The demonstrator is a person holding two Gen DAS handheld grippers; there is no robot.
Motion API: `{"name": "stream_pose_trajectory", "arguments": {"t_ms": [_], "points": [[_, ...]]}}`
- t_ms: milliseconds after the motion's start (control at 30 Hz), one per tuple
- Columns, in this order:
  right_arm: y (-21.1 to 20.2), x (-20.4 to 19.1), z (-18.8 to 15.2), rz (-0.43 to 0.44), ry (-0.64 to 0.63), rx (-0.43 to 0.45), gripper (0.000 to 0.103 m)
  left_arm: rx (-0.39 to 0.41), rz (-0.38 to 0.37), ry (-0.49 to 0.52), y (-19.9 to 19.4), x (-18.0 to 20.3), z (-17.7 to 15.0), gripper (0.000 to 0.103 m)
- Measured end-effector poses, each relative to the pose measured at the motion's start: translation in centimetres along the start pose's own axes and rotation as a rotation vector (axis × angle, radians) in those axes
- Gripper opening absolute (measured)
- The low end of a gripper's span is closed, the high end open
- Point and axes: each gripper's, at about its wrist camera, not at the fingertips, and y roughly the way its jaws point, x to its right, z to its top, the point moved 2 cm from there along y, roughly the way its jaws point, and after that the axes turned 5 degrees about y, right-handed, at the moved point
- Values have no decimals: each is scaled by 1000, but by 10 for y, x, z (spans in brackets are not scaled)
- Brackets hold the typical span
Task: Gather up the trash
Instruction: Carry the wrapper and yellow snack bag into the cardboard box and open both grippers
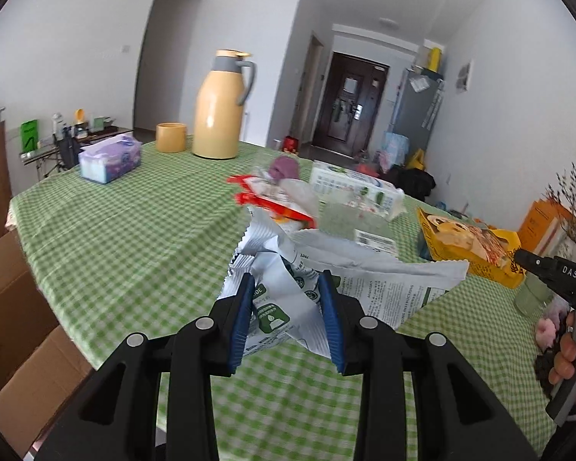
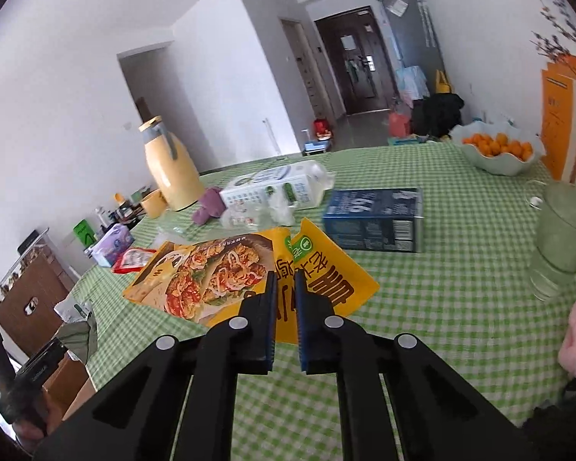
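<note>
My left gripper (image 1: 287,288) is shut on a crumpled white and green wrapper (image 1: 284,307) and holds it just above the checked table. My right gripper (image 2: 285,280) is shut on the edge of a yellow snack bag (image 2: 219,276) printed with wraps, which lies on the cloth; the bag also shows in the left wrist view (image 1: 468,246). More trash lies beyond: red and white sachets (image 1: 272,199), a white milk carton (image 1: 357,188) on its side, clear plastic film (image 2: 261,213) and a dark blue carton (image 2: 376,219).
A yellow thermos jug (image 1: 217,111), a yellow cup (image 1: 171,137) and a tissue pack (image 1: 109,157) stand at the far left. A bowl of oranges (image 2: 499,150) and a green glass (image 2: 564,226) are right. Cardboard boxes (image 1: 15,315) stand beside the table's left edge.
</note>
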Motion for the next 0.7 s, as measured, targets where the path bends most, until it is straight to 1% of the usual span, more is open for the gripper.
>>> {"name": "stream_pose_trajectory", "arguments": {"t_ms": [133, 233, 300, 400, 433, 467, 500, 533, 567, 667, 700], "points": [[18, -38, 0, 53, -53, -24, 9, 34, 66, -60, -14, -38, 1, 32], [37, -81, -2, 110, -111, -45, 9, 43, 136, -109, -29, -77, -5, 32], [51, -116, -7, 159, -156, -63, 9, 45, 183, -136, -39, -106, -9, 32], [72, -177, -19, 231, -240, -97, 9, 58, 283, -198, -64, -159, -19, 32], [79, -198, -24, 262, -264, -110, 9, 59, 332, -229, -75, -183, -25, 32], [84, -215, -29, 284, -286, -122, 9, 58, 359, -245, -82, -198, -29, 32], [93, -241, -37, 320, -321, -142, 9, 60, 395, -264, -90, -215, -33, 32], [99, -261, -44, 347, -345, -156, 9, 61, 442, -291, -103, -236, -40, 32], [108, -288, -55, 385, -380, -183, 9, 57, 474, -310, -112, -253, -45, 32], [127, -351, -86, 467, -469, -251, 9, 49, 580, -376, -142, -304, -67, 32], [133, -366, -96, 485, -494, -271, 9, 45, 597, -394, -147, -315, -72, 32]]}}
